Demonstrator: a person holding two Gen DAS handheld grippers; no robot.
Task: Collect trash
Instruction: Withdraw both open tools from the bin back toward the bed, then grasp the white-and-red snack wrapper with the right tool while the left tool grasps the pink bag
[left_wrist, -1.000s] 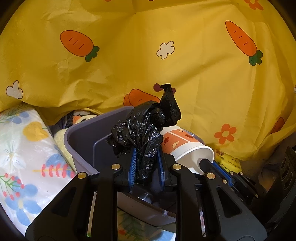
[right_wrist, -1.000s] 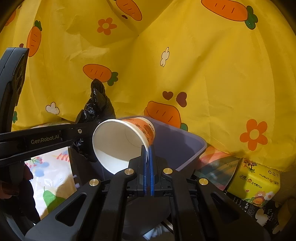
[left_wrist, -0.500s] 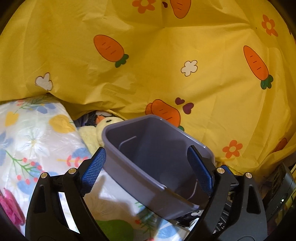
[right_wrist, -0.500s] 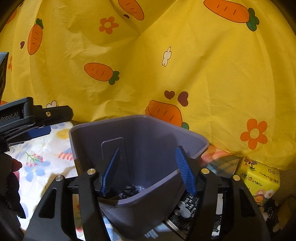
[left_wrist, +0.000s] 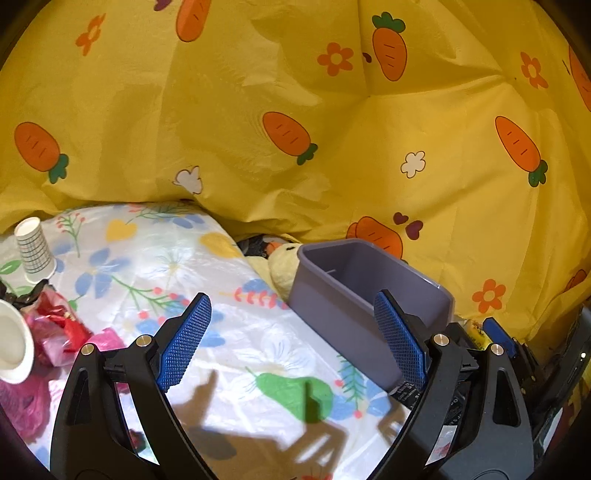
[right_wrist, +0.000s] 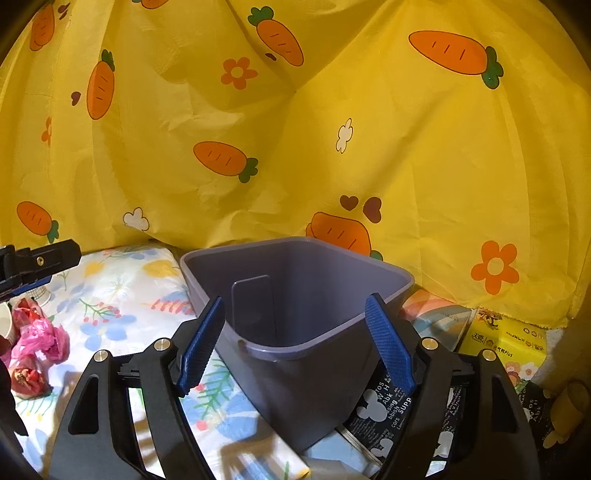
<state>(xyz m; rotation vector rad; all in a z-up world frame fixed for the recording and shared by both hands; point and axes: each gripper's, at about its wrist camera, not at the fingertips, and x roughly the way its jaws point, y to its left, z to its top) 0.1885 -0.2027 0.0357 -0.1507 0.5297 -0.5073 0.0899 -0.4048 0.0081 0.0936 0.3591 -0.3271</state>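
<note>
Your left gripper (left_wrist: 291, 339) and right gripper (right_wrist: 295, 343) both hang spread and empty — the black bag and orange cup you held a second ago are gone, judged dropped into the grey plastic rectangular bin (right_wrist: 295, 295). Bin mouth tilts up toward you, long axis slanting away; left gripper has swung toward the pink crumpled bags (left_wrist: 55, 339) and upside-down checked paper cup (left_wrist: 33, 247) on the floral sheet (left_wrist: 147, 258).

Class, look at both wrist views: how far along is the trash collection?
Done: cannot confirm; the grey bin hides its bottom. In hand: nothing; left gripper and right gripper are open. Left: pink and red wrappers, a gridded paper cup and a white cup on the floral cloth.
</note>
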